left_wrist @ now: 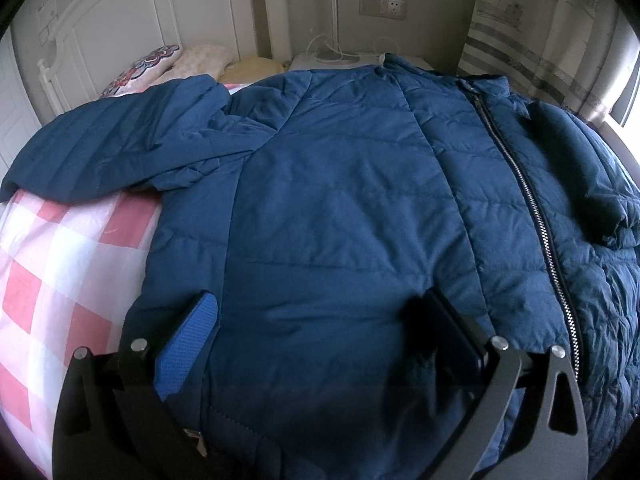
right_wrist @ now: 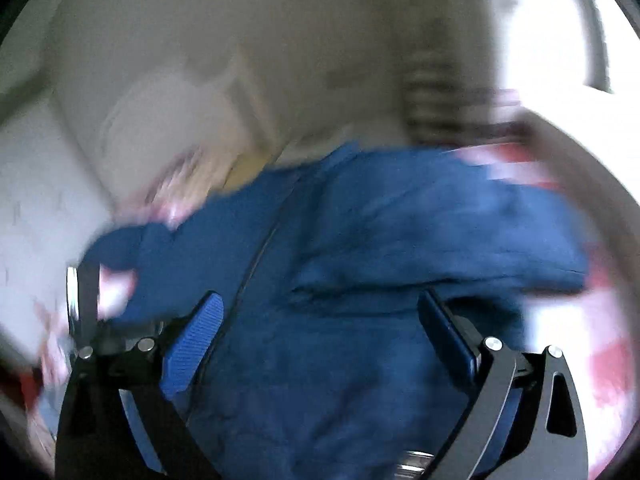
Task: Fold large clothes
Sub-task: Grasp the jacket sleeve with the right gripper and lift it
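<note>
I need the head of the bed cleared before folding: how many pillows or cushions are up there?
3: a floral cushion nearest the headboard, a cream one beside it, a yellow one next along. The blue jacket may hide more.

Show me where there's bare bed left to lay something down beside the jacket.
One bare patch: the pink checked bedspread, bordered by the jacket body and its outstretched sleeve. Crowded elsewhere: jacket fills the middle and window side, pillows line the headboard.
</note>
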Tool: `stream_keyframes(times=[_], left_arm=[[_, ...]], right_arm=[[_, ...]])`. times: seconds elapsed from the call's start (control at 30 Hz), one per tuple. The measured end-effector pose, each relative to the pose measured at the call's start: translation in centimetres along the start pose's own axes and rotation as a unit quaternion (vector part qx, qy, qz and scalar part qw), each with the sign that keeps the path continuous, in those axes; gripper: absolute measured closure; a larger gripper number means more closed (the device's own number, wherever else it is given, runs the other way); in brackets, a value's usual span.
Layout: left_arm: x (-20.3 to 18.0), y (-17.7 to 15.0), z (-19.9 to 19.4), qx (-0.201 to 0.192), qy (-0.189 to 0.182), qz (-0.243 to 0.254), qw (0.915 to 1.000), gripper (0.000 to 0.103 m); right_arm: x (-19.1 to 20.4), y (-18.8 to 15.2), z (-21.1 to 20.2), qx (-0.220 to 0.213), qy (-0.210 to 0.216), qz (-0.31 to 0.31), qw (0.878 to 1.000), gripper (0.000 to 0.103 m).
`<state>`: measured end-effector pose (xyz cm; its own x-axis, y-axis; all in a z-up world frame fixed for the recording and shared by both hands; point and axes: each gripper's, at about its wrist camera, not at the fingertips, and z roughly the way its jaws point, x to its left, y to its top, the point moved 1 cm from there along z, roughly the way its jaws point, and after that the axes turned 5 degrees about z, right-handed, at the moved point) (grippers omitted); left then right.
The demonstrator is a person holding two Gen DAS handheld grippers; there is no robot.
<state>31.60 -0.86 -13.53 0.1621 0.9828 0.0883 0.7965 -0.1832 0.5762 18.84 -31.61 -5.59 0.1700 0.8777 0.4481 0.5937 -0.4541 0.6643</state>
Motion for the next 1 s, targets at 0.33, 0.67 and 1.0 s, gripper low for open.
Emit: stream_keyframes(times=[0.33,0.67,1.0], left_arm=[[0.0,0.0,0.0,0.000,0.000,0.000,1.0000,0.002],[-0.1,0.1,0.0,0.001,-0.002,0.002,1.0000,0.002],[2.8,0.3,-1.0,-0.025,-0.053,-0.075,0.9955,0.002]], right_arm=[[-11.5,2.3,4.9,0.026,0.010,0.281,0.959,0.010],[-6.7,7.5,6.4,-0.112,-0.076,0.177,0.975,0.064],[16.3,7.4,10.1,-0.046,0.132,-0.216,0.966,0.053]])
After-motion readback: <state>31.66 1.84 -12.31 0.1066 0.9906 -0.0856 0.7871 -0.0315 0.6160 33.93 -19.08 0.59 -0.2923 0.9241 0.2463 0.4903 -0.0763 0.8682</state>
